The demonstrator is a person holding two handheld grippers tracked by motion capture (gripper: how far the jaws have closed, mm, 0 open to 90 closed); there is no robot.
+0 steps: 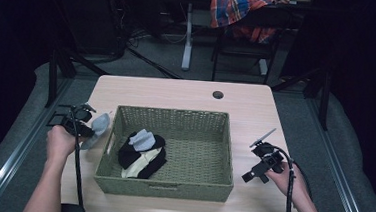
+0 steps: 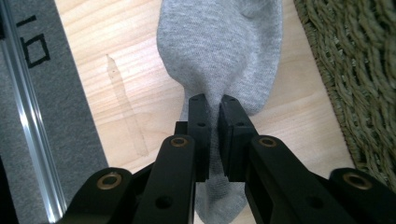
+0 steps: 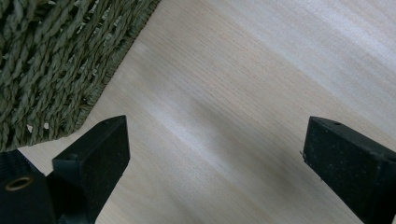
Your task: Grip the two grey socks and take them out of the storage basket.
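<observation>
A grey sock (image 2: pixel 224 51) hangs from my left gripper (image 2: pixel 212 100), whose jaws are shut on its fabric. In the high view that gripper (image 1: pixel 85 124) is at the table's left edge, holding the grey sock (image 1: pixel 98 126) just left of the woven basket (image 1: pixel 170 189). Inside the basket's left half lie black, cream and grey-blue socks (image 1: pixel 142 153) in a heap. My right gripper (image 1: pixel 261 150) is on the right side of the table, beyond the basket. In its own view the right gripper (image 3: pixel 219 140) stands wide open over bare wood, with the basket's corner (image 3: pixel 51 60) at the upper left.
The wooden table (image 1: pixel 177 92) has a round cable hole (image 1: pixel 218 94) at the back. Grey floor and a metal rail (image 2: pixel 28 116) lie past the table's left edge. A chair with a plaid cloth (image 1: pixel 242 12) stands behind the table.
</observation>
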